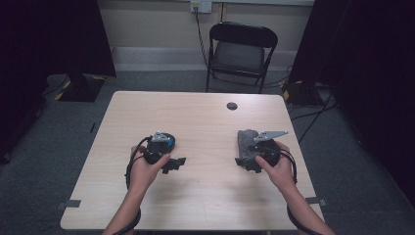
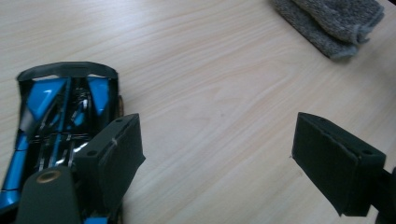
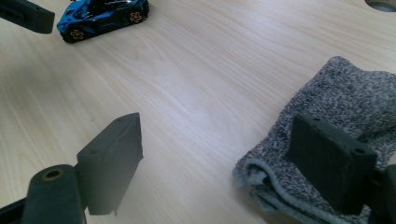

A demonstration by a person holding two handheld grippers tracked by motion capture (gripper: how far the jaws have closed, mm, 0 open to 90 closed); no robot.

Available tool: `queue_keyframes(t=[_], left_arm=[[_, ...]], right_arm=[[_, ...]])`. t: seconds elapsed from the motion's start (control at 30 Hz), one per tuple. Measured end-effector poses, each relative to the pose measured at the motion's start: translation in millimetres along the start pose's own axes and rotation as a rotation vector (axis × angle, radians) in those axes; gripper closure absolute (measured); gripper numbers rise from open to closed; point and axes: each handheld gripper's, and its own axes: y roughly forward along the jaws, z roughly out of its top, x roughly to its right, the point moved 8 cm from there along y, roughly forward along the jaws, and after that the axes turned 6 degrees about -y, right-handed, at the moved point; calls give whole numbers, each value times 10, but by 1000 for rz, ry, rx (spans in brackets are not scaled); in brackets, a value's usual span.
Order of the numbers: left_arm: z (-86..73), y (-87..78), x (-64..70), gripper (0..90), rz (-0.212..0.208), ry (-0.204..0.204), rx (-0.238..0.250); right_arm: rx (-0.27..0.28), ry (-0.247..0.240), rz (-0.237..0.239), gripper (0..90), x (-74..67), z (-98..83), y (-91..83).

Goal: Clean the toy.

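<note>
Pale wooden desk [image 1: 195, 196], blue toy car [image 1: 168, 140] and grey cloth [image 1: 246, 140] lying well apart.
Both grippers' fingers are held wide open and empty; the cloth could be snagged by the right gripper [image 3: 224, 158], the car knocked by the left gripper [image 2: 219, 154].

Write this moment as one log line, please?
left gripper: open, beside blue toy car | right gripper: open, over grey cloth | nothing held
</note>
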Motion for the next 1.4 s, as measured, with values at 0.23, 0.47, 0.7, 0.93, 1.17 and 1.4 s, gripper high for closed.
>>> queue_keyframes(t=[0.23, 0.47, 0.7, 0.93, 1.17, 1.4], left_arm=[[-46, 0, 137, 159, -20, 7, 8], [-110, -20, 211, 159, -24, 15, 13], [-212, -10, 283, 159, -44, 10, 9], [-291, 14, 385, 159, -52, 31, 2], [-384, 59, 496, 159, -64, 45, -4], [-511, 150, 580, 159, -81, 55, -24]], right_arm=[[4, -14, 7, 176, -129, -24, -26], [4, -18, 15, 177, -265, -59, -41], [3, -30, 33, 179, -420, -123, 1], [-3, -36, 41, 178, -519, -204, 11], [-9, -37, 41, 178, -576, -321, 25], [-26, -38, 58, 178, -658, -450, 95]])
